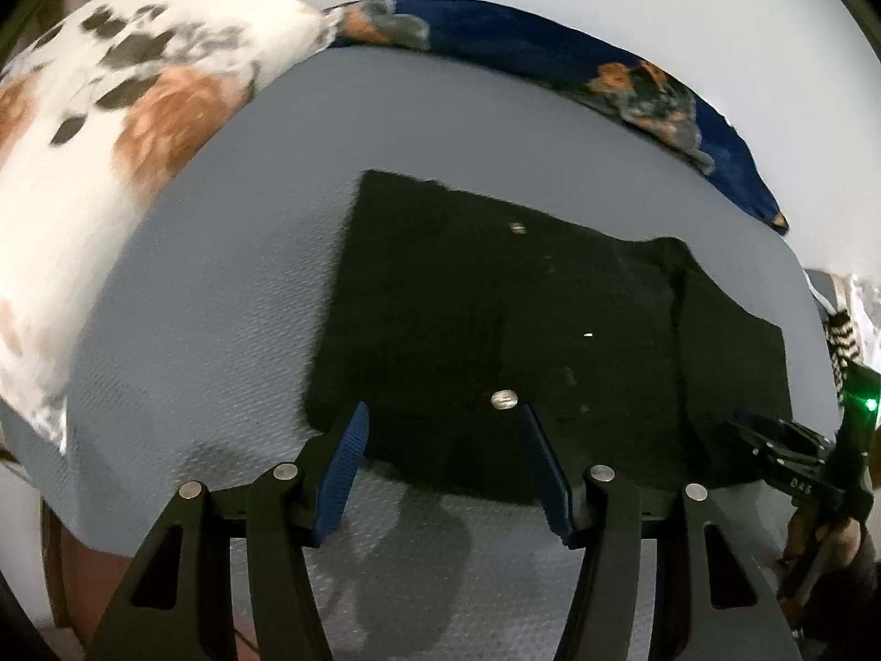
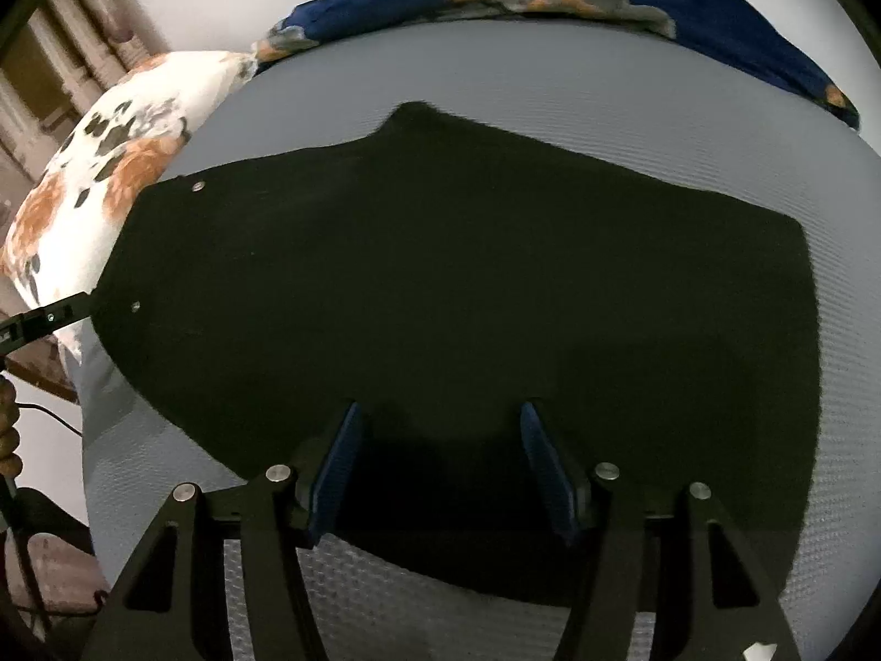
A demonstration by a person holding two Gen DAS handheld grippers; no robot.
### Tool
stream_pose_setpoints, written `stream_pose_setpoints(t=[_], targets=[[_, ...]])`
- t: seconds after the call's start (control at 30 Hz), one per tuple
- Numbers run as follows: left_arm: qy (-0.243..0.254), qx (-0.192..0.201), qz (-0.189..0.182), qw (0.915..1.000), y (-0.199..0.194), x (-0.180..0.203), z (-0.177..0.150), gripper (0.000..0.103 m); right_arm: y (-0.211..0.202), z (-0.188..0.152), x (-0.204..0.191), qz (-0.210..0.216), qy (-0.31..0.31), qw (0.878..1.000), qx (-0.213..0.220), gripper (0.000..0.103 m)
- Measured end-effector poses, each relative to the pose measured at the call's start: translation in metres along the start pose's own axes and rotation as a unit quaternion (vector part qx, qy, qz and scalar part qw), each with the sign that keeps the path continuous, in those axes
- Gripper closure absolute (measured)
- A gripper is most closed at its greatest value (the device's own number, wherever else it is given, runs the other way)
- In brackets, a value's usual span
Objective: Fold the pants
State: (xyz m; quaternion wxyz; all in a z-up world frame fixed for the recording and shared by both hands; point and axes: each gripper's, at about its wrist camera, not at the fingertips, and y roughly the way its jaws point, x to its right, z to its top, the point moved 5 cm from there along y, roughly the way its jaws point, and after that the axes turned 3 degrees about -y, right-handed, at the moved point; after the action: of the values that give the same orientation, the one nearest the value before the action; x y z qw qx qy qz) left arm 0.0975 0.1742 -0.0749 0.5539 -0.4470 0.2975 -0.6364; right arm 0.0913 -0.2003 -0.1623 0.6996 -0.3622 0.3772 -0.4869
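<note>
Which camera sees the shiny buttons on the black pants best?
The left wrist view: one silver button sits large beside the left claw. In the right wrist view the buttons look tiny at the pants' left edge.

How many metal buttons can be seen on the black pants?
2: one button at the far left corner of the pants, one button nearer, along the same left edge. Folds may hide others.

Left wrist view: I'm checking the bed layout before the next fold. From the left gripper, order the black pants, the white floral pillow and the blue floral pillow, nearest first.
1. Black pants: just beyond the left gripper, spread on the grey sheet.
2. White floral pillow: far left.
3. Blue floral pillow: along the far edge.
</note>
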Motion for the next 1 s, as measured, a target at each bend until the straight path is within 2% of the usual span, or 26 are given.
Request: stream_pose_setpoints(t=[0.13, 0.27, 0.33, 0.47, 0.63, 0.83, 1.0], targets=[[-0.041, -0.006, -0.01, 0.9991, -0.005, -0.028, -0.001, 0.045, 0.004, 0.005, -0.014, 0.019, -0.007, 1.0, -0.004, 0.043], [-0.096, -0.02, -0.045, 0.9941, -0.005, -0.053, -0.004, 0.045, 0.008, 0.011, -0.02, 0.047, 0.004, 0.999, -0.009, 0.043], [-0.111, -0.031, -0.062, 0.9914, -0.003, -0.061, -0.007, 0.045, 0.01, 0.015, -0.02, 0.062, 0.02, 0.998, -0.012, 0.038], [-0.141, -0.056, -0.104, 0.9829, 0.006, -0.071, -0.015, 0.045, 0.013, 0.018, -0.018, 0.088, 0.049, 0.995, -0.016, 0.037], [-0.187, -0.076, -0.15, 0.9678, 0.023, -0.081, -0.018, 0.045, 0.015, 0.017, -0.021, 0.079, 0.041, 0.996, -0.019, 0.034], [-0.218, -0.093, -0.195, 0.9517, 0.042, -0.095, -0.018, 0.045, 0.019, 0.017, -0.031, 0.056, 0.017, 0.998, -0.023, 0.028], [-0.207, -0.071, -0.222, 0.9501, 0.043, -0.099, -0.015, 0.042, 0.022, 0.02, -0.033, 0.054, 0.023, 0.998, -0.024, 0.027]])
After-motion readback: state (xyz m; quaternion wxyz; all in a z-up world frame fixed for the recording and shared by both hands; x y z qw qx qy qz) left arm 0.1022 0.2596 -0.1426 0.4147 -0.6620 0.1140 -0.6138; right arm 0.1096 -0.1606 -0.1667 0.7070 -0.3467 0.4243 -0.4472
